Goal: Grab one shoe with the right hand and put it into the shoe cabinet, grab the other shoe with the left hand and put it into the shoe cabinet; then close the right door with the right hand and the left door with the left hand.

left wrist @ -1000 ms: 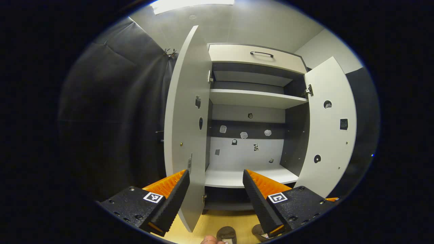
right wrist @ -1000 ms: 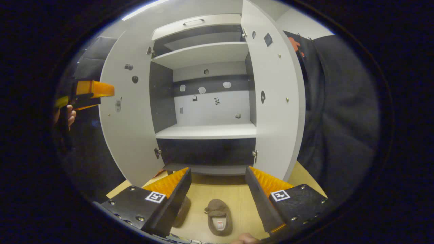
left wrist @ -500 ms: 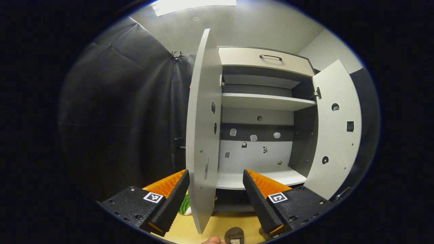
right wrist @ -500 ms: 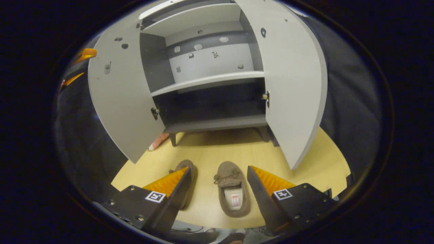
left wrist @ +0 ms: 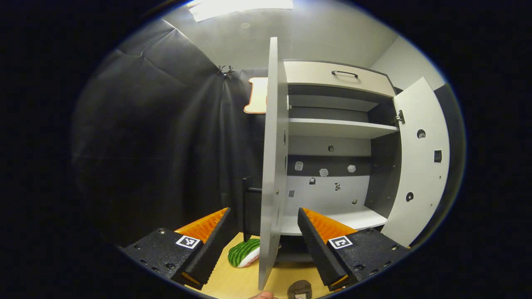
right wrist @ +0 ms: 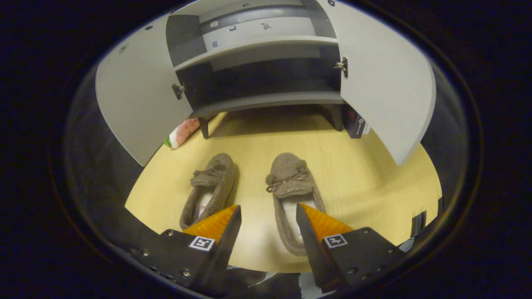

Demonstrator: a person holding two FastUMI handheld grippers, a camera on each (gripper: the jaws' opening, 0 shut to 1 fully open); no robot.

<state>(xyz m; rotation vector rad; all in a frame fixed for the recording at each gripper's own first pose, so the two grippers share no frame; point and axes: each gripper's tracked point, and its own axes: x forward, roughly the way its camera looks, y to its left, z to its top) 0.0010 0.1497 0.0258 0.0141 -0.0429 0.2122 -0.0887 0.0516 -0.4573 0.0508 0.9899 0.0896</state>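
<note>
Right gripper is pitched down toward the floor; jaws are spread wide, nothing clamped. Its fingers are seen over the heel end of the right-hand shoe, whose heel opening sits in the gap and partly behind the finger at 5 o'clock; contact cannot be confirmed from this angle. The second shoe lies just beside it at 9 o'clock, toes pointed toward the cabinet, partly hidden by the other finger. Both shoes are on the floor in front of the cabinet, well apart from its base.

Left gripper is held roughly level, aimed at the cabinet front; jaws wide, empty. The left door is seen nearly edge-on, its lower part framed between the fingers. The right door stands open at 3 o'clock. Shelves inside are bare. A green-striped object lies on the floor at 7 o'clock, just beside the left door's bottom edge. A shoe tip is visible at 6 o'clock, low edge.
</note>
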